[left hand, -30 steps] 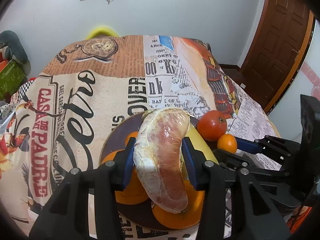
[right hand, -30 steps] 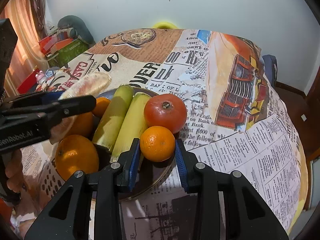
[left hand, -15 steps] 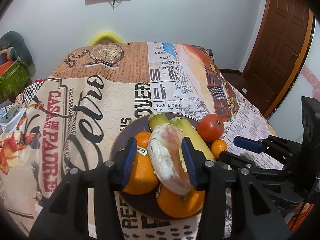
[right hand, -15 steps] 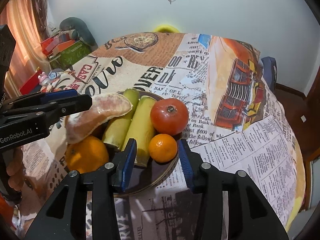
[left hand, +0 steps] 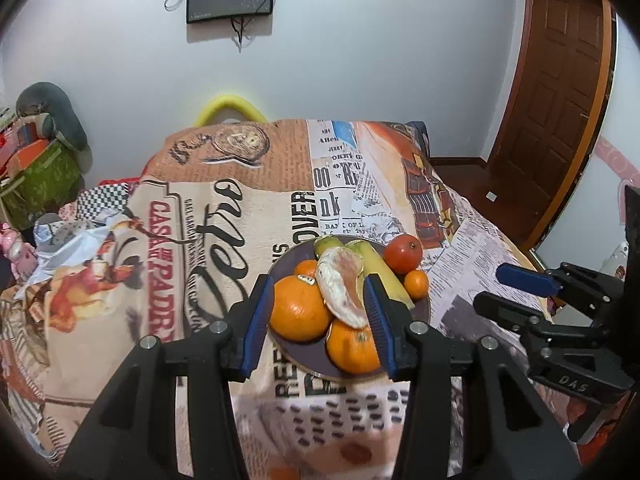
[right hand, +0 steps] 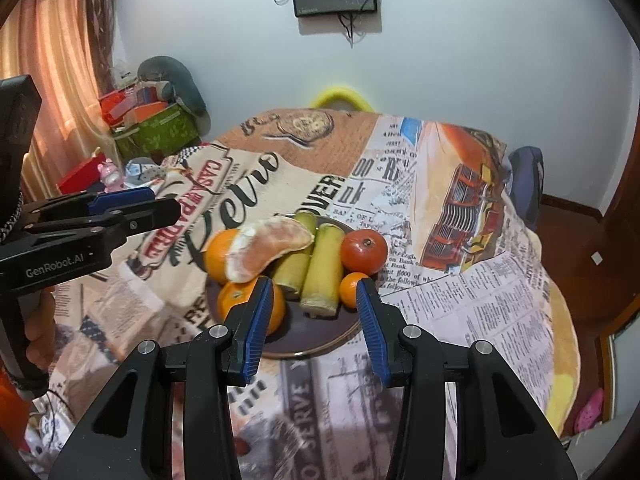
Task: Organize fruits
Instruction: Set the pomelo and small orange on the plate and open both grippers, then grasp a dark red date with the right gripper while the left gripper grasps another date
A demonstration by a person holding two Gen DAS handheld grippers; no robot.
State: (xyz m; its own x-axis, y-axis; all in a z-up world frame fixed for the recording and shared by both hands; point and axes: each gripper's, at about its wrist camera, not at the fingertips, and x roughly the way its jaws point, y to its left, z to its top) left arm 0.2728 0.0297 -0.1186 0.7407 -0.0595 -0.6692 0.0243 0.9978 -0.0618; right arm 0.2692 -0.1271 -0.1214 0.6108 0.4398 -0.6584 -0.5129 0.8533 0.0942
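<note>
A dark round plate [left hand: 286, 266] [right hand: 320, 336] on the printed tablecloth holds a peeled pomelo wedge [left hand: 342, 284] [right hand: 268, 248] lying on top of two big oranges [left hand: 298, 308] [right hand: 256, 304], two yellow-green cane pieces [right hand: 320, 268], a red tomato [left hand: 403, 253] [right hand: 364, 251] and a small mandarin [left hand: 416, 282] [right hand: 350, 290]. My left gripper [left hand: 320, 316] is open and empty, back from and above the plate. My right gripper [right hand: 316, 316] is open and empty, also back from the plate.
The table [right hand: 480, 280] is covered with a newspaper-print cloth. A yellow chair back [left hand: 230, 106] stands behind it. Boxes and clutter [right hand: 152, 120] are at the far left, a wooden door [left hand: 560, 80] at the right. A blue chair [right hand: 526, 184] stands at the table's right.
My left gripper let go of the pomelo wedge, which now lies on the oranges. My right gripper let go of the small mandarin. Both grippers opened and drew back from the plate.
</note>
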